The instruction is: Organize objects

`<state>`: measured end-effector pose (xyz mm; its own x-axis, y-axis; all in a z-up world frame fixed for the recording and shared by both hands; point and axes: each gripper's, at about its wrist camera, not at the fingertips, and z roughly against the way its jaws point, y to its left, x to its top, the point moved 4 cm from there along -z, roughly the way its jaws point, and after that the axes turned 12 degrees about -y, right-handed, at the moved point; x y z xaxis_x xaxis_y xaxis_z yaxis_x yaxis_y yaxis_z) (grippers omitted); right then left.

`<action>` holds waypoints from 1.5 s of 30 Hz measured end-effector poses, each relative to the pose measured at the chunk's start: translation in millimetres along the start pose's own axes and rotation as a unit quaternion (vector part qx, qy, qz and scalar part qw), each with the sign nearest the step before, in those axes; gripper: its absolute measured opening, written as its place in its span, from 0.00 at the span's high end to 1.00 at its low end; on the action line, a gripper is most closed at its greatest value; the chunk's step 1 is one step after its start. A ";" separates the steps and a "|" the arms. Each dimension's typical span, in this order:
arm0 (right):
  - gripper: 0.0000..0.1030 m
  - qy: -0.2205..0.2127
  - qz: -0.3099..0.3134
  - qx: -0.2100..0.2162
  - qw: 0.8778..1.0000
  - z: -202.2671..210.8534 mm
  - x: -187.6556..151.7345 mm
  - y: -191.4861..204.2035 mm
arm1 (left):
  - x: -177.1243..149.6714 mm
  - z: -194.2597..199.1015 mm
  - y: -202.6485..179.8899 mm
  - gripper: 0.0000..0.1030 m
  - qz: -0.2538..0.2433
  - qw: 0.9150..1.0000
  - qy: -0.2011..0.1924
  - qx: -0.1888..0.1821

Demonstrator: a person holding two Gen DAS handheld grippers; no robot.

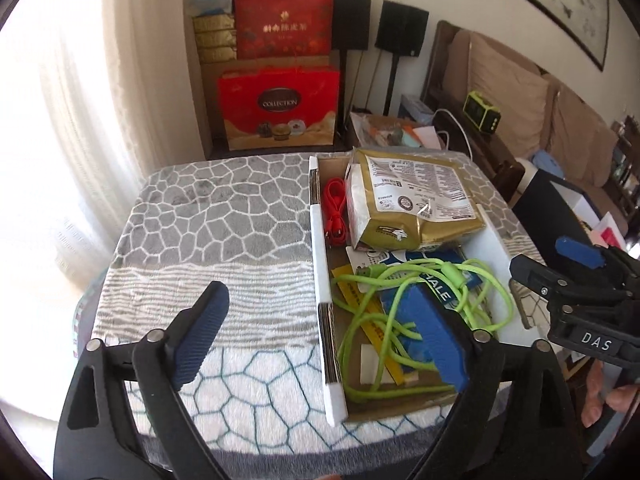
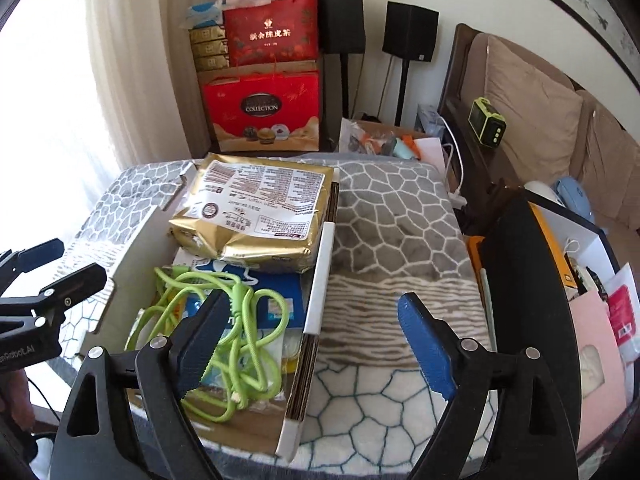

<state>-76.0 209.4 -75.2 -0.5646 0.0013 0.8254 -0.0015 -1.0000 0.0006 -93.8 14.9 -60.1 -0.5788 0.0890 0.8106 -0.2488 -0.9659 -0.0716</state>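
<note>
— Tool check first: the left tool (image 1: 324, 332) hangs with its jaws spread wide and nothing between them, one finger over the blanket, the other over the box. And yours?

— Same on the right tool (image 2: 312, 334): spread, nothing held, straddling the box's right wall.

— Largest thing down to smallest, then. The worktop (image 1: 208, 240) wears a grey and white cobble-print blanket. On its right half sits the open cardboard box (image 1: 320, 256) with white-edged walls.

— My view puts that box (image 2: 316, 280) on the left, and it shows a wide bare stretch of blanket to its right, up to a dark piece of furniture (image 2: 516, 280). Yours?

— Mine shows bare blanket on the box's left, toward the curtain. It also shows a coiled red cable (image 1: 335, 210) along the inner left wall; can you see it?

— No, the gold packet (image 2: 256, 216) hides it here. That packet lies at the far end, printed label up, crinkled foil at its near edge.

— Nearer, the green cable (image 1: 400, 320) sprawls in loose loops over a blue-and-white pack (image 1: 440, 280).
</note>
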 end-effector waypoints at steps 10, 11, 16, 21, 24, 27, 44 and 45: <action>0.01 -0.026 -0.002 -0.023 0.999 42.4 -11.0 7.0 | -14.1 47.0 3.2 0.00 0.009 0.999 -0.028 0.032; 0.01 -0.025 -0.006 -0.024 0.999 45.2 -13.9 6.6 | -15.8 49.6 3.8 0.00 0.012 0.999 -0.029 0.030; 0.01 -0.017 -0.017 -0.025 0.999 54.6 -27.7 8.4 | -23.6 58.1 6.4 0.00 0.015 0.998 -0.024 0.049; 0.00 -0.008 -0.020 -0.027 0.999 59.2 -39.3 12.8 | -33.3 62.5 8.8 0.00 0.020 0.999 -0.010 0.048; 0.00 -0.007 -0.020 -0.029 0.999 61.9 -44.4 14.4 | -36.9 65.7 11.6 0.00 0.025 0.998 -0.014 0.054; 0.00 -0.009 -0.012 -0.034 0.999 64.3 -45.5 16.9 | -40.1 65.1 13.5 0.00 0.026 0.998 -0.011 0.064; 0.00 -0.013 -0.009 -0.034 0.999 67.1 -44.8 23.7 | -44.5 66.8 12.2 0.00 0.011 0.998 -0.010 0.068; 0.00 -0.013 -0.008 -0.034 0.999 67.3 -44.7 24.1 | -44.5 66.4 12.1 0.00 0.011 0.998 -0.009 0.069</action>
<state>4.8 185.2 -74.0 -0.5422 0.0169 0.8401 -0.0677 -0.9974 -0.0236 -19.5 -16.9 -58.5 -0.5680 0.0637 0.8205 -0.1267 -0.9919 -0.0108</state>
